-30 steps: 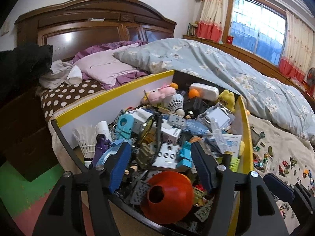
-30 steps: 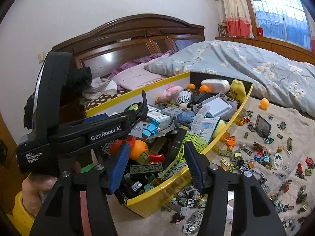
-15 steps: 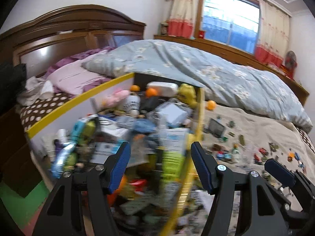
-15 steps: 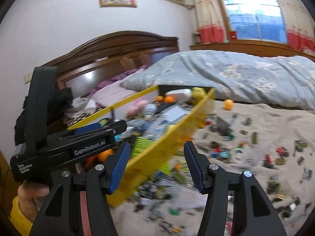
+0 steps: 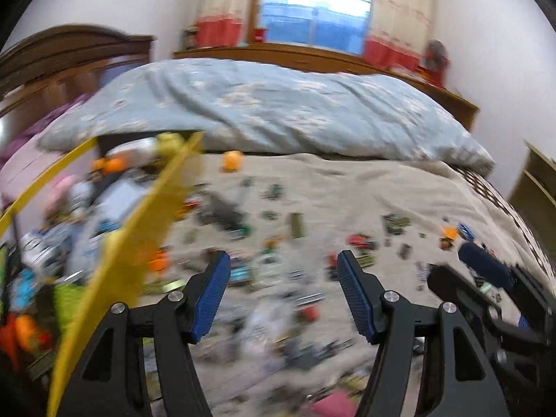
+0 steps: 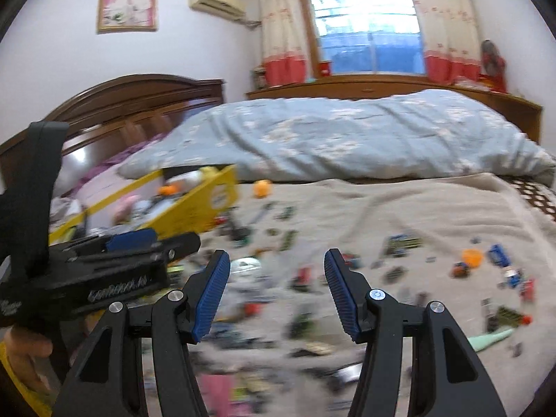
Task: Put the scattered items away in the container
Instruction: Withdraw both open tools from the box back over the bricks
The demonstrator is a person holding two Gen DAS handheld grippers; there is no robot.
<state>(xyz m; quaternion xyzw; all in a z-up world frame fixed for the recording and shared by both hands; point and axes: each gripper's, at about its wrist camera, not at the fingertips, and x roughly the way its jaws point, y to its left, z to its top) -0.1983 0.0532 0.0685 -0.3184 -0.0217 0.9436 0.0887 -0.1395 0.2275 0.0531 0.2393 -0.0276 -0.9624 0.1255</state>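
Bed (image 5: 347, 180) fills both wrist views, beige sheet on the near half, with a blue-grey floral quilt (image 6: 347, 139) heaped across the far half. Wooden headboard (image 6: 132, 100) at far left, curtained window (image 6: 365, 31) on the far wall.

Container (image 5: 146, 215), a yellow-rimmed box, sits on the left part of the bed, its far end tucked against the quilt; it is piled full of mixed toys, all smeared by blur. In the right wrist view the same box (image 6: 208, 205) lies left and farther off.

Scattered items (image 5: 278, 243), small bricks and toy bits, are strewn over the sheet to the right of the box, from its wall out toward the right edge of the bed. One orange ball (image 5: 232, 160) lies near the quilt just right of the box's far corner; a second (image 6: 472, 258) sits well to the right.

Left gripper (image 5: 283, 292) hangs over the litter, jaws spread, nothing between the blue pads. Right gripper (image 6: 276, 290) likewise spread and empty, above the same scatter. A hand (image 6: 26, 351) with a yellow sleeve holds the left tool at the near left.
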